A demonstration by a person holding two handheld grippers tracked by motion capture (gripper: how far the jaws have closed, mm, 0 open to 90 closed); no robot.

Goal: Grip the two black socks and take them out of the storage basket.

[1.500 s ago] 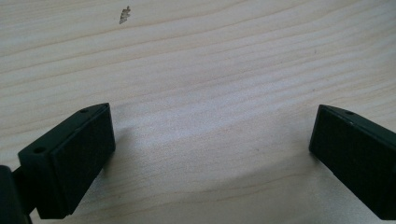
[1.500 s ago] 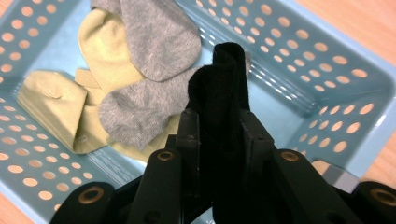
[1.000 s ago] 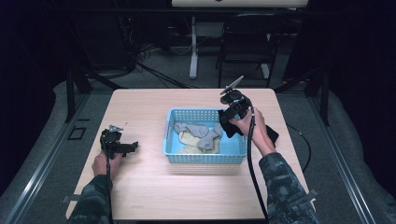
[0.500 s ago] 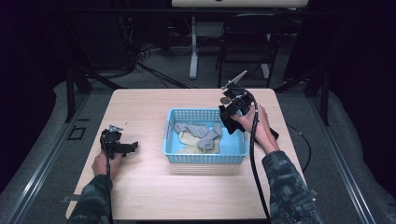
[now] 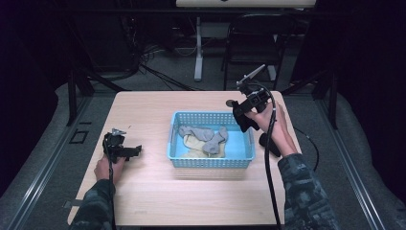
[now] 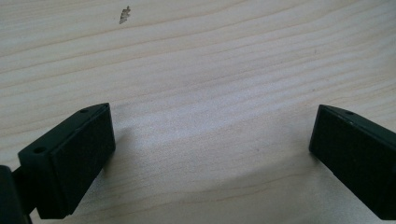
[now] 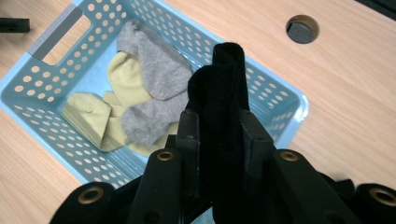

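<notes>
Grip comes first here: my right hand-held gripper has its jaws drawn narrow on a black sock, the cloth bunched between the pads and sticking up past them. I judge the step in hand to be carrying that sock over the blue basket and letting it drop in. To do it well I would keep the pinch firm until the whole sock hangs over the basket floor, clear of the right wall, then open wide and low enough that no tail drapes over the rim. A grey sock and a yellow sock already lie inside, toward the basket's middle and left.

In the high view the right hand is held above the bench at the basket's far right corner, jaws angled down and inward toward the basket. A second dark piece lies on the bench just beside the basket's right wall; I cannot tell what it is.

My left hand-held gripper rests near the bench's left edge, well apart from the basket, jaws spread wide over bare wood with nothing between them.
</notes>
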